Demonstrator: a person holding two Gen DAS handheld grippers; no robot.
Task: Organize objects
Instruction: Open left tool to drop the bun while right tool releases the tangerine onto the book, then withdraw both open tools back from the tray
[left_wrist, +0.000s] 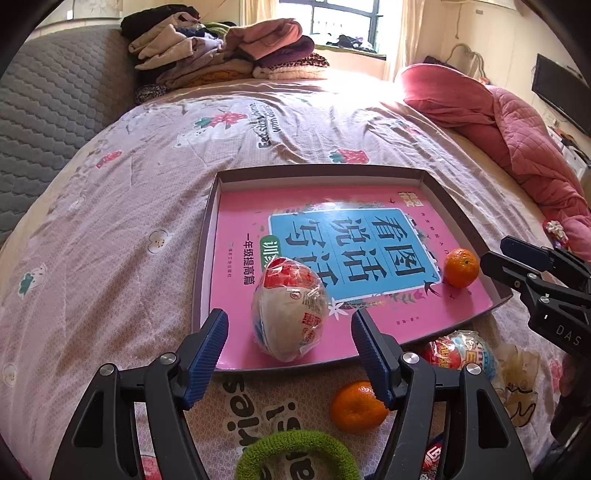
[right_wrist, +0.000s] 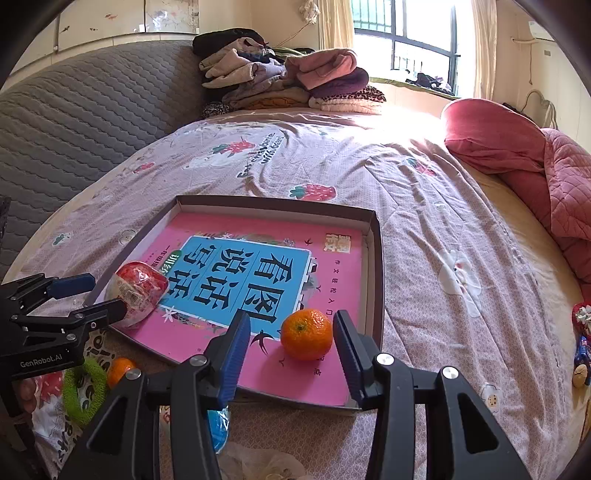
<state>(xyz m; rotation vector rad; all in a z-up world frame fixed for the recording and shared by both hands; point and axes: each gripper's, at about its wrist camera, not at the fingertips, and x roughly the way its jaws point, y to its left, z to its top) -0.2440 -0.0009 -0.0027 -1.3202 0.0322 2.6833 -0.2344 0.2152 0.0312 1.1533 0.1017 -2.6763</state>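
Note:
A shallow cardboard tray (left_wrist: 317, 170) lies on the bed with a pink book (left_wrist: 236, 236) flat inside it. A plastic-wrapped red and white egg toy (left_wrist: 291, 306) rests on the book near the tray's front edge. My left gripper (left_wrist: 290, 315) is open, with a gap between each blue pad and the egg. An orange (right_wrist: 306, 334) sits on the book at the tray's near right corner. My right gripper (right_wrist: 291, 316) is open around it without touching. Each gripper shows in the other's view: the left gripper (right_wrist: 107, 295), the right gripper (left_wrist: 495, 251).
On the bedspread in front of the tray lie a second orange (left_wrist: 356, 408), a green fuzzy ring (left_wrist: 295, 450) and another wrapped egg toy (left_wrist: 458, 350). Folded clothes (left_wrist: 221, 51) are piled at the far end. A pink quilt (left_wrist: 517, 129) lies right, a grey headboard (left_wrist: 55, 110) left.

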